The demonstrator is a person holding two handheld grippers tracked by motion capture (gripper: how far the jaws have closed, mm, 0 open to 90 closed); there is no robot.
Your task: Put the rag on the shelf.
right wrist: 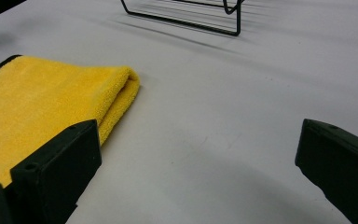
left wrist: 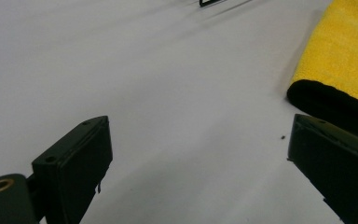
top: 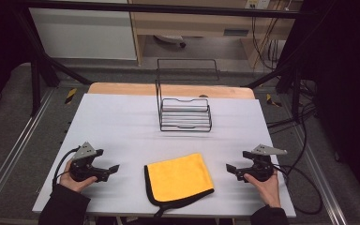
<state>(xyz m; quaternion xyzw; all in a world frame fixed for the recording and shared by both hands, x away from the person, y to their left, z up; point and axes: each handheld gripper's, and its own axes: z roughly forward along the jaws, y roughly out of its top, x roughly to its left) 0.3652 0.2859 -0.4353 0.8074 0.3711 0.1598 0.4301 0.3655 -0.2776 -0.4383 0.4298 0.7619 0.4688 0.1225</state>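
Grippers: both held low over the table's near edge, one at each side of the cloth, their jaws pointing inward toward it.
Left gripper (top: 108, 169): in the person's left hand (top: 75, 180) at the near left; its jaws stand wide apart with nothing between them. In the left gripper view bare white surface lies between the jaws (left wrist: 198, 163), and the cloth's black-edged corner sits just beyond the jaw on that view's right.
Right gripper (top: 232, 168): in the person's right hand (top: 264, 183) at the near right; jaws likewise spread wide and empty. In the right gripper view (right wrist: 196, 168) the cloth's folded edge lies next to the jaw on that view's left.
Table (top: 122, 122): white top, with a strip of bare wood along its far edge.
Wire rack (top: 185, 101): black, upright at the far centre of the table, well apart from the cloth and both grippers; its base shows at the top of the right gripper view (right wrist: 182, 16).
Cloth (top: 180, 179): yellow, folded, with black trim, lying flat at the near centre between the two grippers, touched by neither; its near corner reaches the table's front edge. Seen close in the left gripper view (left wrist: 340, 51) and the right gripper view (right wrist: 42, 102).
Cables: black, trailing from each gripper; the right one (top: 304, 187) loops off the table's right side.
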